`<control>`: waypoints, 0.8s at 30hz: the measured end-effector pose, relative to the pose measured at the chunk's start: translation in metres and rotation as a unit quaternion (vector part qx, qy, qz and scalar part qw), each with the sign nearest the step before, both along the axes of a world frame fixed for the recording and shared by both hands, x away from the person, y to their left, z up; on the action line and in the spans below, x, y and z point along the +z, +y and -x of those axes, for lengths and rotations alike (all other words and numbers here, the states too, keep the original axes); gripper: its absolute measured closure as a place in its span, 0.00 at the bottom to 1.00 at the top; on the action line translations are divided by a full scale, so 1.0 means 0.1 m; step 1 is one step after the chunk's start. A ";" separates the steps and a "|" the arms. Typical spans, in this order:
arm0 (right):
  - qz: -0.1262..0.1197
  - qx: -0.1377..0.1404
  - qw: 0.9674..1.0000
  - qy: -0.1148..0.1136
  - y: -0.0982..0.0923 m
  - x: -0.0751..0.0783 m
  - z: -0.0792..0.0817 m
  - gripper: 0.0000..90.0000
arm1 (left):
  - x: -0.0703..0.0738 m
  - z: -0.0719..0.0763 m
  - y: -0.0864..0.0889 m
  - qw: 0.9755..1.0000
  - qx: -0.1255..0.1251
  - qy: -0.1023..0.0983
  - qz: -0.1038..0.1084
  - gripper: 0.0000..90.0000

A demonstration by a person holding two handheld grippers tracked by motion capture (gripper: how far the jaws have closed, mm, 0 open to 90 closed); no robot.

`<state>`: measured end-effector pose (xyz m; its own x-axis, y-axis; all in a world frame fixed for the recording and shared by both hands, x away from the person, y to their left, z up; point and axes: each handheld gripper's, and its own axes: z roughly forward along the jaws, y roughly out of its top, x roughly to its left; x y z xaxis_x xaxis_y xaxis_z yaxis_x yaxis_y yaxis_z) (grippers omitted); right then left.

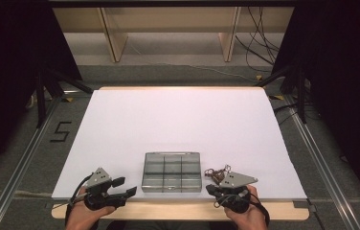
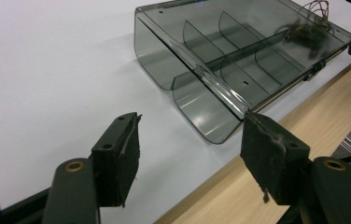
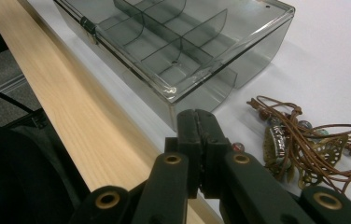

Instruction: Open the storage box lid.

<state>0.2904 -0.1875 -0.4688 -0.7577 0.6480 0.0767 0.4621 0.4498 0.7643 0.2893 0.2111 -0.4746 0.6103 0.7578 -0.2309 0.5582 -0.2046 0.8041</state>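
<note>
Right gripper view: smoky clear-plastic divided box [image 3: 183,42], tangled brown cord necklace [image 3: 304,140]

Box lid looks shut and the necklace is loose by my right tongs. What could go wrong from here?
1. The clear box sits near the table's front edge; pushing at its latch could slide it.
2. The necklace is a tangle of cords and beads; a pinch may catch one strand and drag the rest.
3. The right tongs are shut, the left tongs open; open the right before reaching.
</note>
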 end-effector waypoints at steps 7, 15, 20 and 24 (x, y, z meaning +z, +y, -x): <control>-0.003 -0.002 1.000 0.001 0.02 -0.01 0.03 1.00 | -0.02 0.04 -0.05 1.000 -0.029 0.009 -0.001 0.34; -0.007 -0.001 1.000 -0.005 0.03 -0.01 0.05 1.00 | -0.07 0.08 -0.12 0.999 -0.051 0.007 -0.014 0.33; -0.008 0.003 1.000 -0.010 0.06 -0.02 0.05 1.00 | -0.09 0.10 -0.13 0.999 -0.049 0.006 -0.015 0.33; -0.006 0.006 1.000 -0.009 0.08 -0.04 0.04 1.00 | -0.11 0.10 -0.13 0.998 -0.051 0.011 -0.019 0.33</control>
